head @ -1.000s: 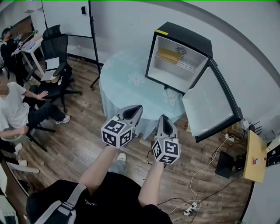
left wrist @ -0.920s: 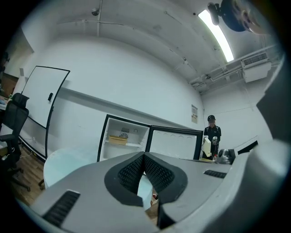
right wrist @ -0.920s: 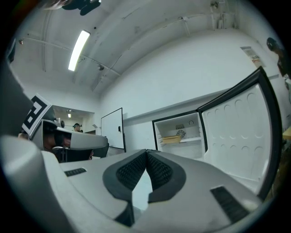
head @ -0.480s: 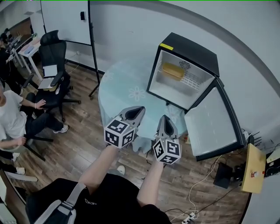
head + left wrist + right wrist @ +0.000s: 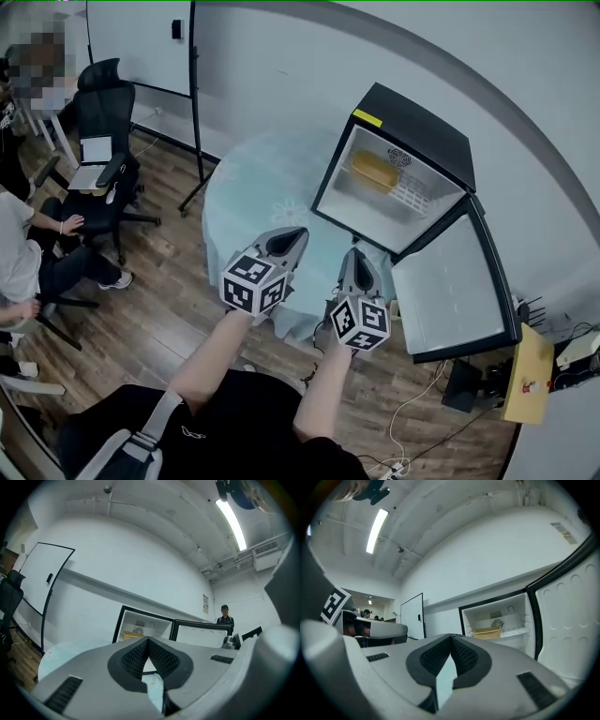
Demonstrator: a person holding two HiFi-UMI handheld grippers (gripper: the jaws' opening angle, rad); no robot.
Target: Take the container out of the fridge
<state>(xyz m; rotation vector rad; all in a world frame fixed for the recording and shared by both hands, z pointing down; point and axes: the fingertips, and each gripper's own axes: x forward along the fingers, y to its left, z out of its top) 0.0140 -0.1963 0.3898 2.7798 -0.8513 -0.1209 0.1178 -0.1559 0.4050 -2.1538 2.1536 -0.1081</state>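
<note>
Barely begun: the fridge stands open at one o'clock, with the yellow container on its shelf, untouched. Left claw and right claw are closed and empty, well short of it, over the table.

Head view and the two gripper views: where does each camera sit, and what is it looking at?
Head view: on the person's head, looking steeply down at the table, open fridge, both forearms, left tongs and right tongs.
Left gripper view: on the left tongs, looking level along their shut jaws toward the fridge.
Right gripper view: on the right tongs, looking level along their shut jaws at the fridge, its door at the right.
Shared: all three show the yellow container inside the fridge.
</note>
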